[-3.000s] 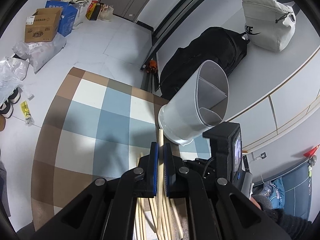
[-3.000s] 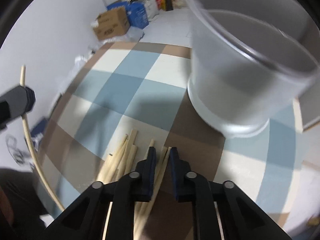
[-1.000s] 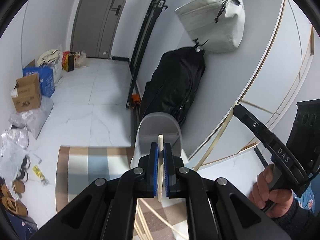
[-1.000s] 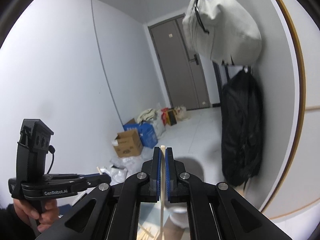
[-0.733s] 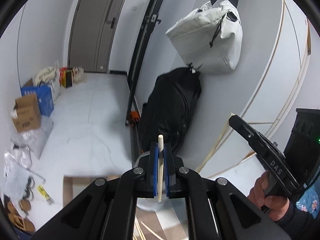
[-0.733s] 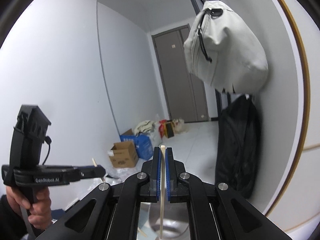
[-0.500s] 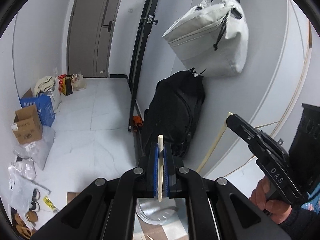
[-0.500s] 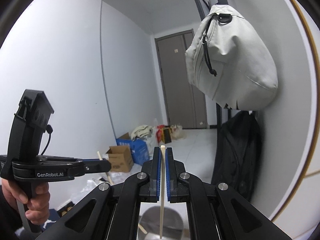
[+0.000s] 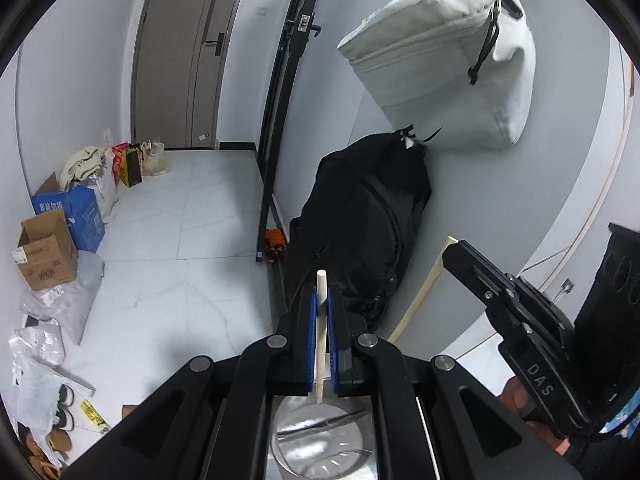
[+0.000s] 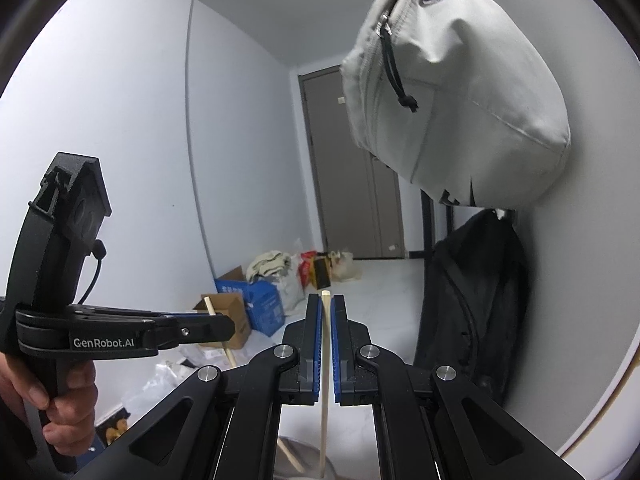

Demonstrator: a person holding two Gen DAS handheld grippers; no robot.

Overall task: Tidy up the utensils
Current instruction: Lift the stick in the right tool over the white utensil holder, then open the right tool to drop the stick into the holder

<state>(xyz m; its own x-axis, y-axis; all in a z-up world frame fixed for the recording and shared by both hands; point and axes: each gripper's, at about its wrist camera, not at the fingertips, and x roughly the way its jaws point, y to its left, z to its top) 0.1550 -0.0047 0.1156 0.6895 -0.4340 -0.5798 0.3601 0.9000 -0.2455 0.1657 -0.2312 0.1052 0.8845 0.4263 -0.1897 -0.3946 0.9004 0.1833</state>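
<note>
Black bag (image 9: 360,220) and grey bag (image 9: 444,68) noted ahead, holder (image 9: 324,440) seen below, each gripper – left (image 9: 322,304), right (image 10: 326,308) – clamped on one pale upright chopstick (image 9: 321,344).

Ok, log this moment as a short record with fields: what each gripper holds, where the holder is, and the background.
left gripper: shut on a pale wooden chopstick, held upright
right gripper: shut on a second pale wooden chopstick, also upright
holder: grey divided utensil cup directly below the left gripper's chopstick
cup contents: cannot tell
background: light grey fabric bag hanging on the wall above a black backpack
floor: brown cardboard box by the wall
</note>
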